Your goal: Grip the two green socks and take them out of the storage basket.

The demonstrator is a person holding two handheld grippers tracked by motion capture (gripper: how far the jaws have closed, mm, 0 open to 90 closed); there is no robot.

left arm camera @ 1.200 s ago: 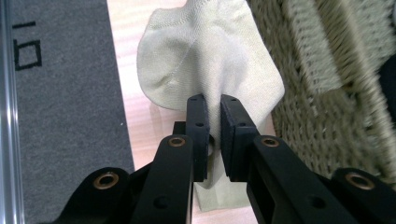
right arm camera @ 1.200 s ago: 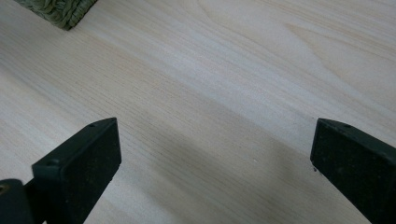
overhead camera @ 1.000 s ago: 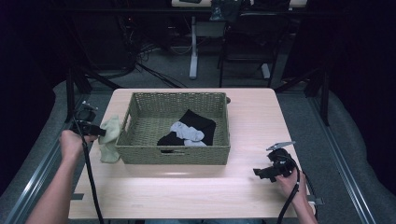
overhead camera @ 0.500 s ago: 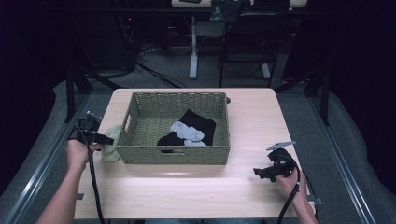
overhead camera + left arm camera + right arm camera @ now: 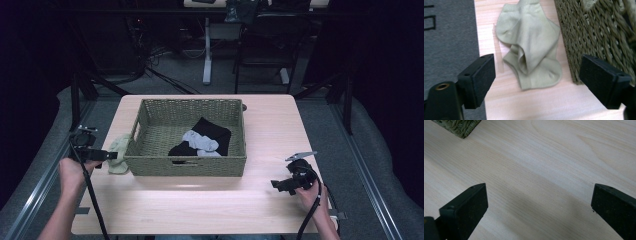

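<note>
A pale green sock (image 5: 119, 154) (image 5: 530, 47) lies crumpled on the table against the left wall of a woven basket (image 5: 235, 165) (image 5: 594, 37). My left gripper (image 5: 109, 156) (image 5: 549, 82) sits just left of the sock; its jaws have just been opening and stand wide apart with nothing pressed between them. Inside the basket lie a black sock (image 5: 212, 132) and a light grey sock (image 5: 200, 141). My right gripper (image 5: 277, 184) (image 5: 536, 212) hovers open over bare table at the right front, with nothing between its pads.
The wooden table (image 5: 200, 210) has its left edge right beside the green sock, with grey floor (image 5: 449, 37) beyond. A corner of the basket (image 5: 456, 127) shows in the right gripper view. Chairs and table legs stand behind in the dark.
The left gripper held the green sock up at the basket's left wall, then came toward the person and let go; the sock now lies on the table. The right gripper has stayed put.
</note>
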